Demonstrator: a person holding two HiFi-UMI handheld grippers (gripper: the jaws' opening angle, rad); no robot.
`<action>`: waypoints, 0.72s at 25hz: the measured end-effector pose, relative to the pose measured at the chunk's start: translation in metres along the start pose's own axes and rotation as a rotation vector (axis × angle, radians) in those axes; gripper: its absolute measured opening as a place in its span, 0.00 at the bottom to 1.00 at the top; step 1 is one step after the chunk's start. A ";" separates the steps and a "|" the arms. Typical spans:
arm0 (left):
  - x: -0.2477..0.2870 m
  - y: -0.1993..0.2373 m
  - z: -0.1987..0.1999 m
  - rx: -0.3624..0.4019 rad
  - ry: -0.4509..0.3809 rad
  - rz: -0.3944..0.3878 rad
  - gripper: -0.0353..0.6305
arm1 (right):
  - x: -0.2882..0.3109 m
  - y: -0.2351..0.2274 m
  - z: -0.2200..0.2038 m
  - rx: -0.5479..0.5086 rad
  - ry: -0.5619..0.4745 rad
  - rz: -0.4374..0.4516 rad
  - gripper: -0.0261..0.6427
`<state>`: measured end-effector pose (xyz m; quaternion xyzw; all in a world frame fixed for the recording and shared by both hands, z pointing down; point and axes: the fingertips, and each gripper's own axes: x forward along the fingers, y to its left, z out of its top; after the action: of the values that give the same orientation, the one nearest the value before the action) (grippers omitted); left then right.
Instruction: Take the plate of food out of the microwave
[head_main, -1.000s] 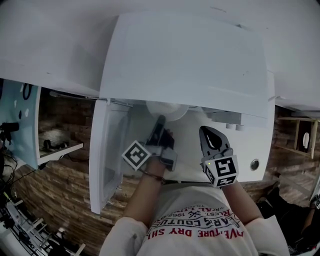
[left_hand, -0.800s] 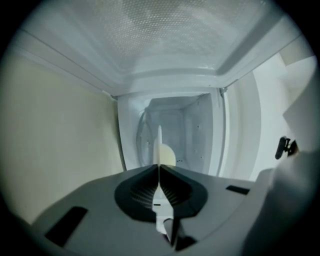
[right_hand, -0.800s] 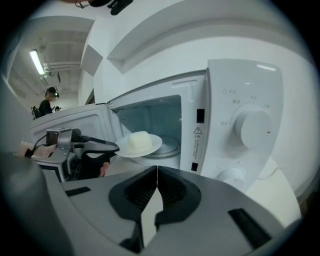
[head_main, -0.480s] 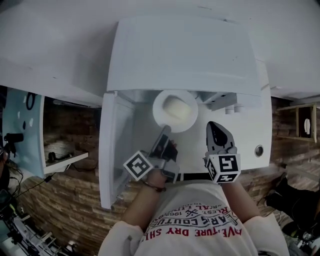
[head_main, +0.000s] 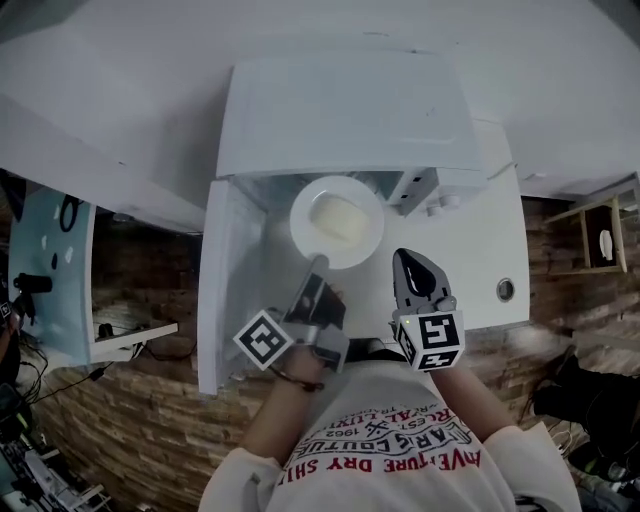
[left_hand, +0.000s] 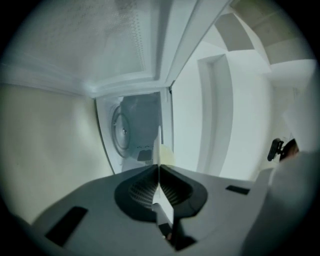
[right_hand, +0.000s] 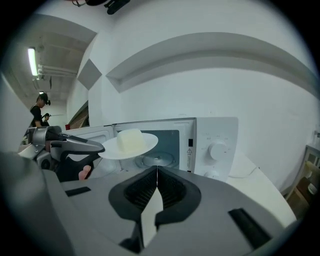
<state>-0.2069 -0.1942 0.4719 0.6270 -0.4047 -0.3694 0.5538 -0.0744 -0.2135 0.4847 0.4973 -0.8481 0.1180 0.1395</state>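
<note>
A white plate (head_main: 337, 220) with a pale block of food (head_main: 338, 215) hangs in front of the open white microwave (head_main: 350, 110). My left gripper (head_main: 319, 264) is shut on the plate's near rim. In the left gripper view the plate (left_hand: 159, 145) shows edge-on between the shut jaws of the left gripper (left_hand: 159, 167), with the food (left_hand: 167, 155) just right of it. The right gripper view shows the plate (right_hand: 129, 147) and food (right_hand: 130, 139) held level outside the microwave (right_hand: 170, 142). My right gripper (head_main: 408, 260) is shut and empty to the plate's right, and the right gripper (right_hand: 157, 169) points at the cavity.
The microwave door (head_main: 226, 290) stands open to the left. Inside lies the glass turntable (right_hand: 159, 160). Two knobs (right_hand: 218, 150) sit on the control panel. The white counter (head_main: 485, 265) runs right. A person (right_hand: 39, 112) stands far off at the left.
The plate has come out of the microwave cavity, held by my left gripper, and now shows whole in front of it. My right gripper stays shut beside it.
</note>
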 end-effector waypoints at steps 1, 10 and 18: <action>-0.002 -0.006 -0.002 0.003 -0.009 -0.005 0.08 | -0.005 0.000 0.003 -0.005 -0.006 0.008 0.06; -0.025 -0.049 -0.026 0.025 -0.058 -0.049 0.08 | -0.049 -0.004 0.038 -0.014 -0.097 0.045 0.06; -0.037 -0.075 -0.024 0.071 -0.092 -0.060 0.08 | -0.070 0.017 0.065 -0.061 -0.156 0.132 0.06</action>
<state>-0.1930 -0.1461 0.4008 0.6402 -0.4236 -0.4000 0.5007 -0.0646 -0.1709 0.3982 0.4437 -0.8905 0.0617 0.0800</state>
